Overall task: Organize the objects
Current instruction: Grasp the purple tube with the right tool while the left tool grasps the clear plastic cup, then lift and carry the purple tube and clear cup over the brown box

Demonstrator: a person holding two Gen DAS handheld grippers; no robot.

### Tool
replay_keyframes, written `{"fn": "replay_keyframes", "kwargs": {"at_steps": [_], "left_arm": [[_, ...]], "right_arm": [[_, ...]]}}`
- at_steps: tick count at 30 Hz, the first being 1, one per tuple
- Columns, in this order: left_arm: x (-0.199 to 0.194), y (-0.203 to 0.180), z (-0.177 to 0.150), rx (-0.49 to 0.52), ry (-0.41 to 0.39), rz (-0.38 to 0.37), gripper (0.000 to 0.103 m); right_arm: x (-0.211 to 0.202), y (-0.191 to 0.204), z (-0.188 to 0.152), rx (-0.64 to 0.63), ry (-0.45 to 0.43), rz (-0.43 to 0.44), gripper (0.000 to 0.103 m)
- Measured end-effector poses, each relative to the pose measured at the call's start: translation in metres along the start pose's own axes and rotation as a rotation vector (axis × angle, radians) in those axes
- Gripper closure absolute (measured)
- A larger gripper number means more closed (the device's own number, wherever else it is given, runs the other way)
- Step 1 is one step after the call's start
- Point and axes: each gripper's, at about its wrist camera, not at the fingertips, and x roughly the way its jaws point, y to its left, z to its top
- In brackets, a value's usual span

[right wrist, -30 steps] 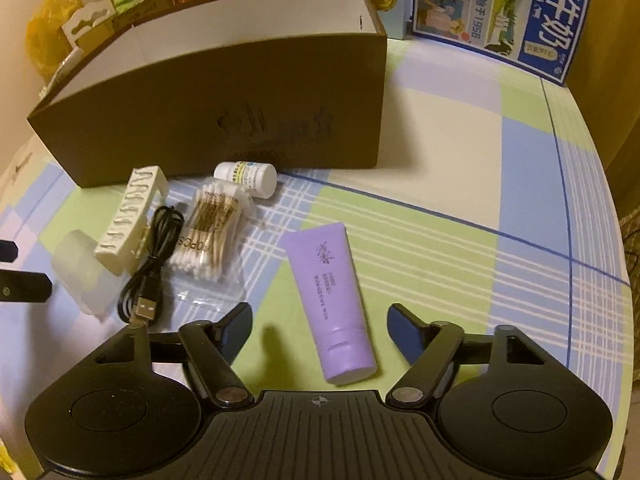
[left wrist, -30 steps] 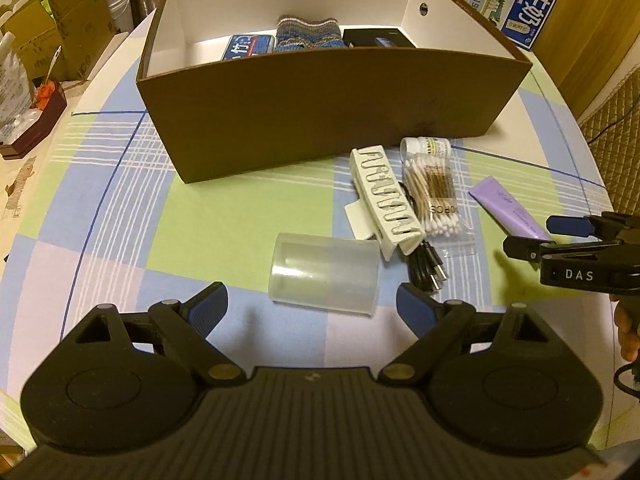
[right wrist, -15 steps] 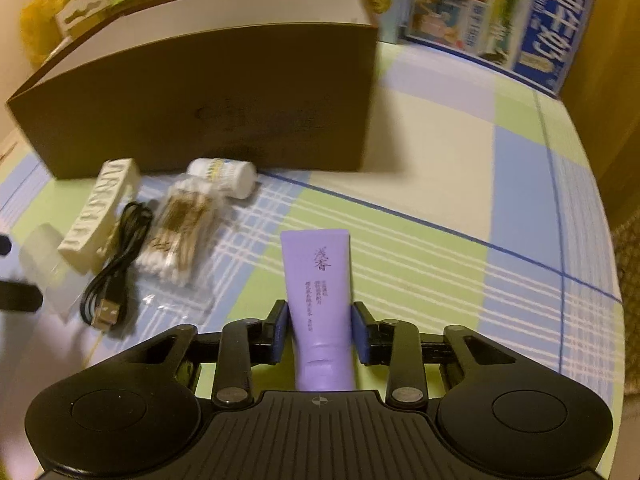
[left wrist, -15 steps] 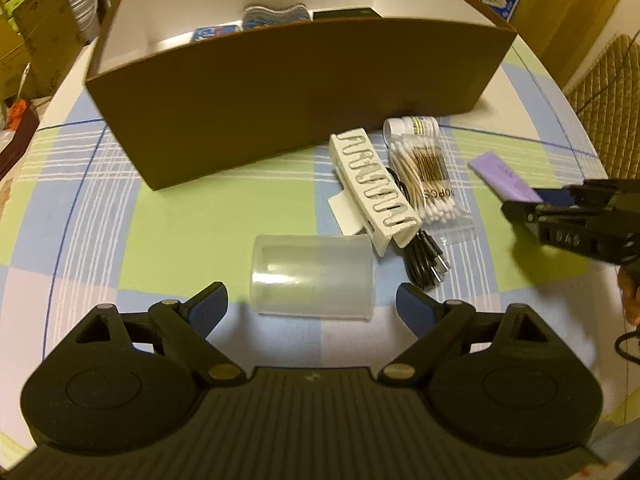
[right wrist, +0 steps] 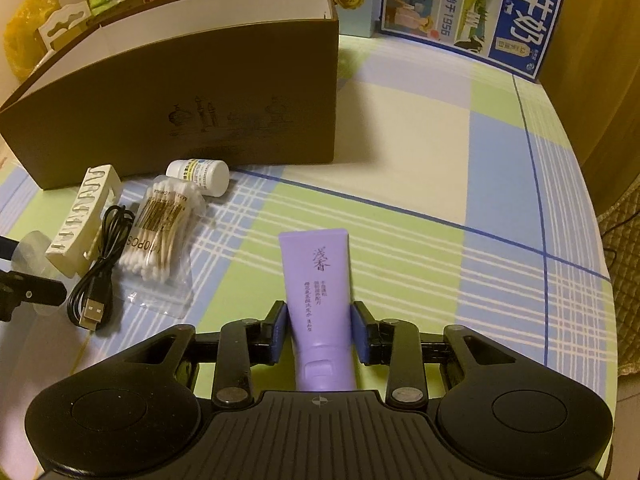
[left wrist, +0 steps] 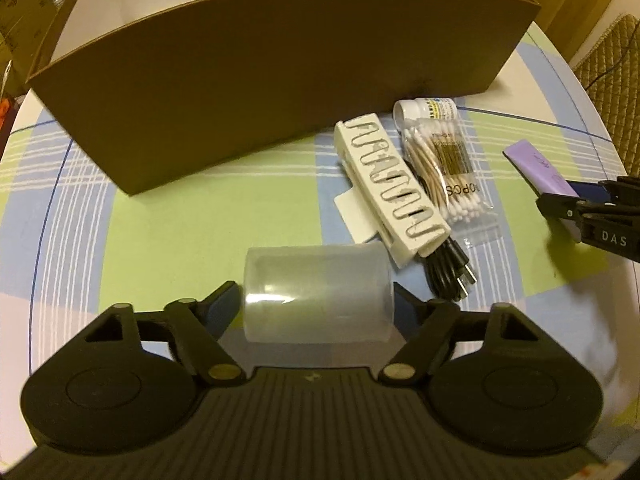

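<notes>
Between the right gripper [right wrist: 319, 338] pads, a purple tube [right wrist: 316, 280] is clamped, long axis toward twelve o'clock; box [right wrist: 200, 100] at eleven. Left gripper [left wrist: 318, 312] straddles a cup [left wrist: 318, 292], wide.

We cannot see into the brown box [left wrist: 280, 92]: its front wall hides all but a striped edge at the rim. The black cable [left wrist: 448, 264] lies partly under the white clip [left wrist: 390, 184], and the purple tube [left wrist: 540, 168] is partly covered by the right hand-held gripper [left wrist: 576, 204].

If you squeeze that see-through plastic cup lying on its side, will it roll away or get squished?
The cup lies on its side between the open left gripper fingers, so a nudge could roll it. Its walls look thin and cloudy: probably light, and might flex if pinched hard.
</notes>
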Motion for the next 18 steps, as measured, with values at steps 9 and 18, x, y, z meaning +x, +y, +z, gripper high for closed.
{"fn": "replay_keyframes", "kwargs": {"at_steps": [9, 18], "left_arm": [[-0.003, 0.000, -0.001, 0.015, -0.017, 0.005, 0.034], [-0.016, 0.019, -0.018, -0.041, -0.017, 0.043, 0.034]], "right_arm": [[0.002, 0.000, 0.002, 0.006, -0.003, -0.009, 0.072], [0.003, 0.005, 0.004, -0.011, 0.014, -0.019, 0.072]]}}
